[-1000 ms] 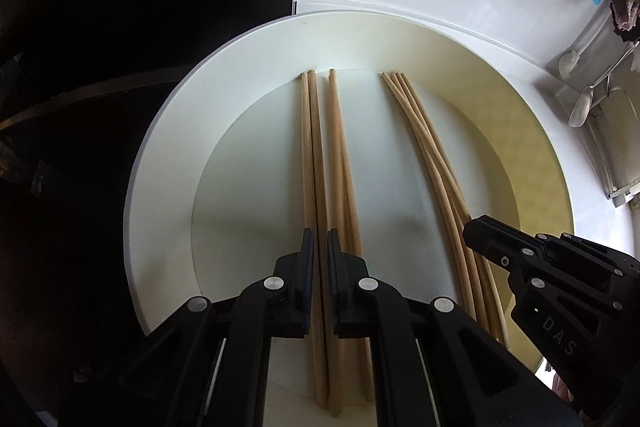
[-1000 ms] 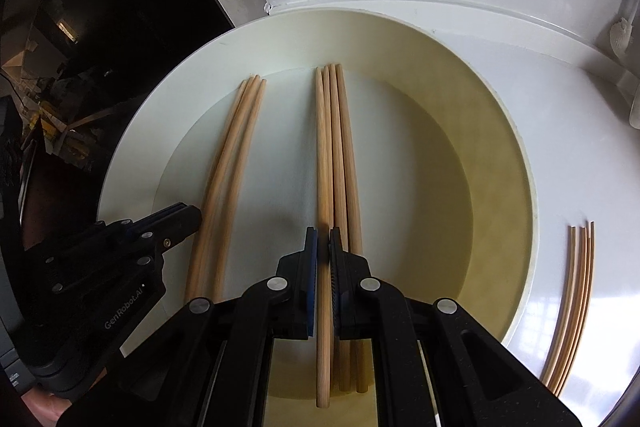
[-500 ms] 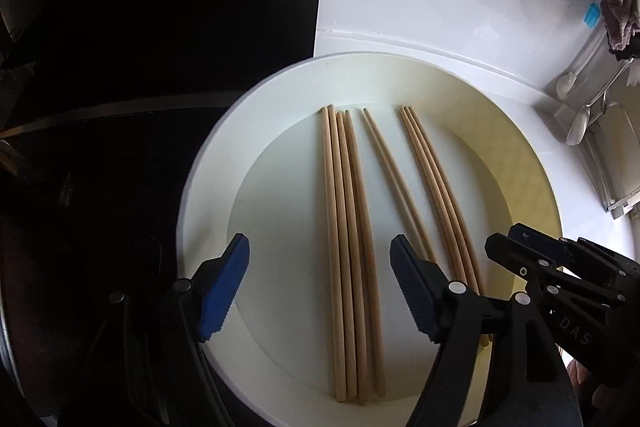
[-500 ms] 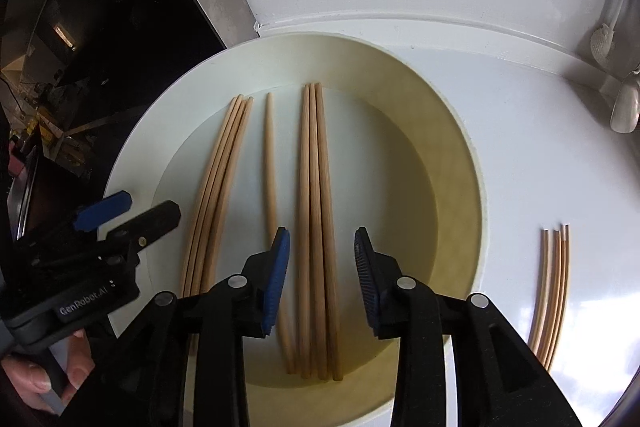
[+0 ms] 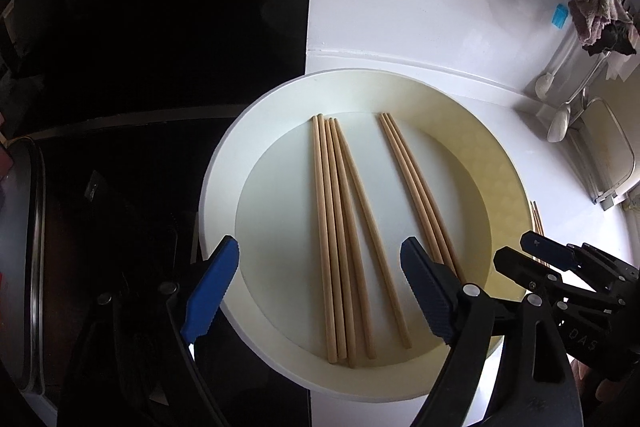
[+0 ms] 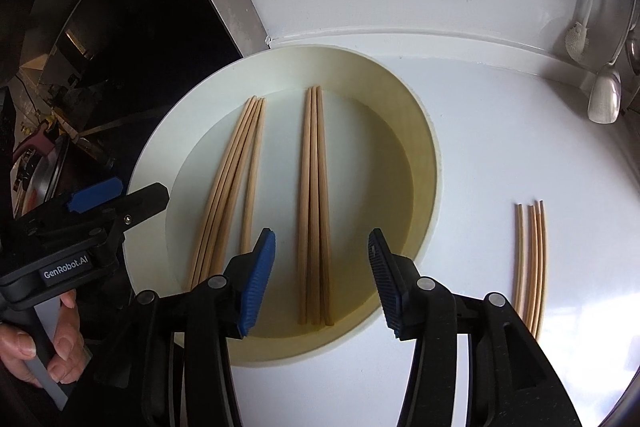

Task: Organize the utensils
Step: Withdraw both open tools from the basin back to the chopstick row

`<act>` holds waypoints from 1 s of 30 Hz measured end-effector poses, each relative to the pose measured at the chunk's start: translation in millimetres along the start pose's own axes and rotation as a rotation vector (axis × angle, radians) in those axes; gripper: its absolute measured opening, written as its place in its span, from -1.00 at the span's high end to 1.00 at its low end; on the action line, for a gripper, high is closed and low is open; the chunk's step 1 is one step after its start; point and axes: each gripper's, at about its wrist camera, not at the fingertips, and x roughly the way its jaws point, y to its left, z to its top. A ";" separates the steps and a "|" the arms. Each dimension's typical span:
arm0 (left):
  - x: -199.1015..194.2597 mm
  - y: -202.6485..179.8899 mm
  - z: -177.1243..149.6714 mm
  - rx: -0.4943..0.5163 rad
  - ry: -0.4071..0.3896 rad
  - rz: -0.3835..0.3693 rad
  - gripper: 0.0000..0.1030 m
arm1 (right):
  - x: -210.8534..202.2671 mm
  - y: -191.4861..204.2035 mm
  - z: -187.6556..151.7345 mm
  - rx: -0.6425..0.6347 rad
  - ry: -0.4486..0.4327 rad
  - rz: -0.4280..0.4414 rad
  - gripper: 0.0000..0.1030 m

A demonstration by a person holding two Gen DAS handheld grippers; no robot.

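A round cream plate (image 5: 224,163) holds wooden chopsticks in two bunches. In the left wrist view, several chopsticks (image 5: 332,227) lie below my left gripper (image 5: 320,251), whose jaws are opening wide above them with no pad touching. Three more chopsticks (image 5: 416,187) lie to their right. In the right wrist view my right gripper (image 6: 320,239) hovers over that bunch of three (image 6: 314,187), jaws opening and gripping nothing. The left bunch (image 6: 236,163) lies beside it. The left gripper (image 6: 140,189) shows over the plate's (image 6: 160,147) left rim.
Several thin chopsticks (image 6: 532,259) lie on the white counter right of the plate. A black cooktop (image 5: 160,27) borders the plate on the left. White spoons (image 6: 604,95) and cloths (image 5: 596,11) are at the far right. A hand (image 6: 40,339) grips the left tool's handle.
Both grippers were shut on chopsticks a second ago. They have opened, let go and lifted back from the plate. The chopsticks now lie loose in two bunches.
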 end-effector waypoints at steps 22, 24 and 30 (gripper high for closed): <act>-35.8 -119.2 -48.4 0.083 -0.027 -0.104 -0.75 | -72.6 -116.5 -81.6 0.117 -0.031 -0.130 -0.06; -35.8 -136.0 -52.9 0.089 -0.034 -0.115 -0.76 | -77.8 -132.6 -89.9 0.128 -0.042 -0.156 -0.08; -19.7 -177.7 -74.0 0.086 -0.019 -0.138 -0.76 | -79.6 -166.7 -110.3 0.127 -0.087 -0.260 -0.09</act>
